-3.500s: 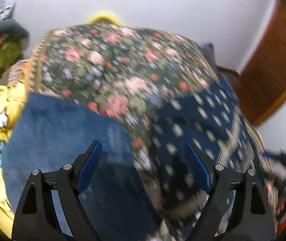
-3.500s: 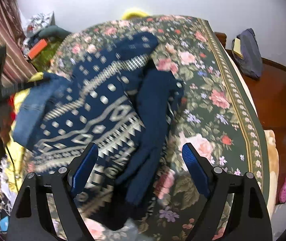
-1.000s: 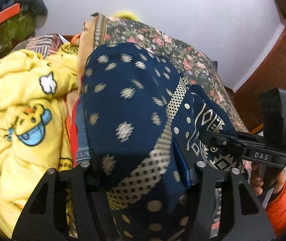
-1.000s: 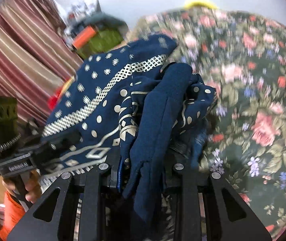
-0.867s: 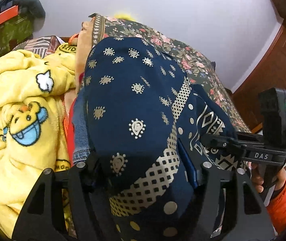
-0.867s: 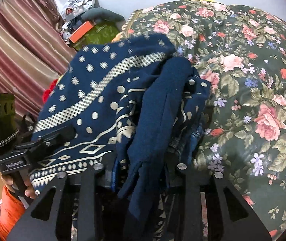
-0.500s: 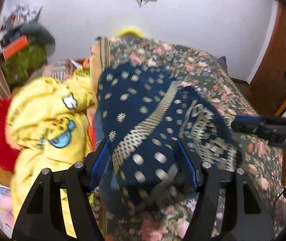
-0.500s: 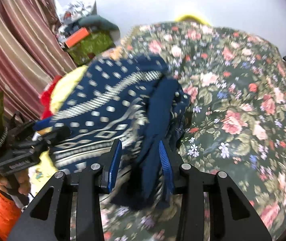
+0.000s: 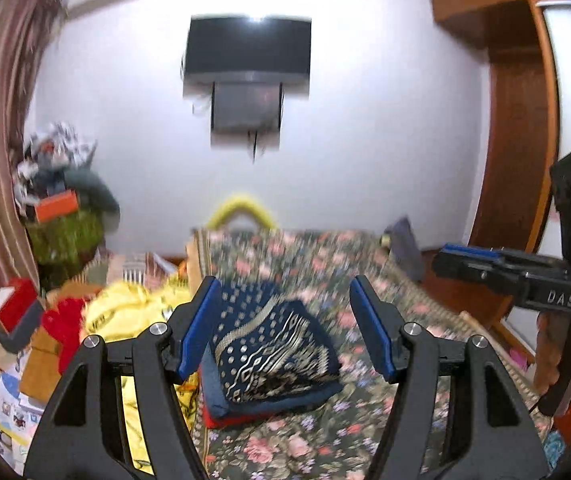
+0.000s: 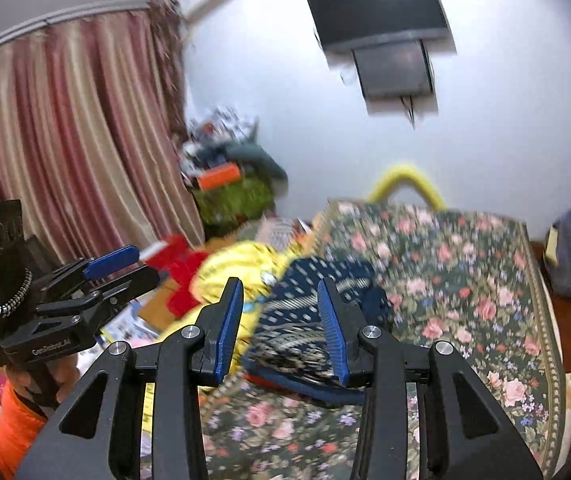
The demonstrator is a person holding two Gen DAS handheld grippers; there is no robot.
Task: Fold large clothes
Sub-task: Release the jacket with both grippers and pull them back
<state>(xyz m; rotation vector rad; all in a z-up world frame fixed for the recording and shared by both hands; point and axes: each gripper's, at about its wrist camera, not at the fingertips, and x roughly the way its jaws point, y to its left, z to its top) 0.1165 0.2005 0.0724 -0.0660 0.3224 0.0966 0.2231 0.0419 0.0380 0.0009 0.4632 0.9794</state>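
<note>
The navy patterned garment (image 9: 273, 344) lies folded in a compact bundle at the near left edge of the bed (image 9: 325, 264), on top of other folded pieces and just beside a yellow garment (image 9: 125, 312). The left hand-held gripper (image 9: 287, 326) stands wide open and empty above it; the right hand-held gripper (image 10: 281, 328) is partly open, also holding nothing. This fold looks finished. The next move calls for picking another piece, likely the yellow one.

Bright, even indoor light. Motion blur smears the floral bedspread (image 9: 305, 264) and the wall television (image 9: 247, 46), which catches glare on its top edge. Fisheye bending darkens the corners.
</note>
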